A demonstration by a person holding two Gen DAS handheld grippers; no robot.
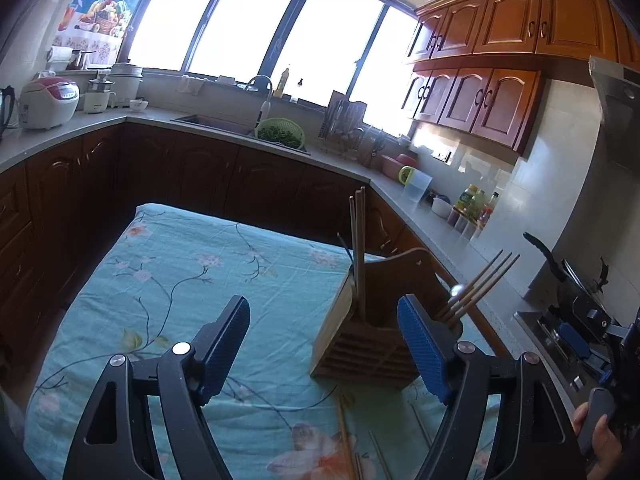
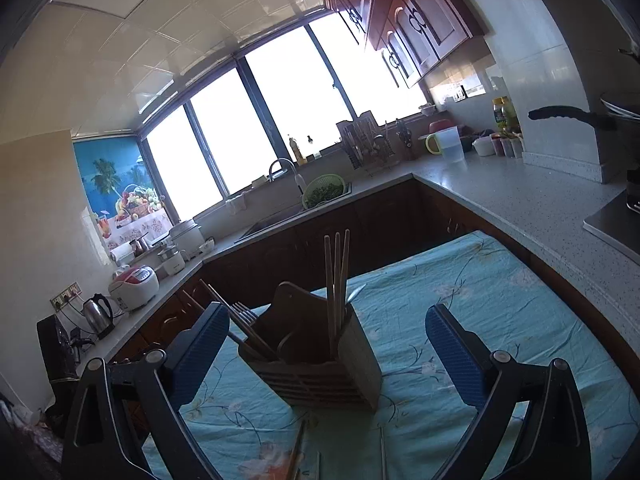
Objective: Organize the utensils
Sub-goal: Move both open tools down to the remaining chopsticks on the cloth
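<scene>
A: Where does the wooden utensil holder (image 1: 362, 332) stand?

B: On the worktop (image 1: 180, 264), which is covered with a teal floral cloth, toward its right side in the left wrist view. In the right wrist view the holder (image 2: 320, 364) sits between the two blue pads, untouched.

A: And the claws?

B: The left claw (image 1: 324, 344) is spread wide and holds nothing. The right claw (image 2: 328, 356) is likewise spread and empty, above the cloth.

A: How do the utensils lie?

B: One group of chopsticks (image 1: 359, 256) stands nearly upright in one compartment, long axis vertical, tips up. Another group of chopsticks (image 1: 476, 288) leans out of the other side, tilting up and to the right in the left view. In the right view that leaning group runs up and to the left, with a fork (image 2: 245, 312) just beside it.

A: Anything outside the holder?

B: Loose chopsticks (image 1: 346, 436) lie flat on the cloth in front of the holder, long axis running roughly toward the camera. A thin metal utensil (image 2: 383, 456) lies near them.
</scene>
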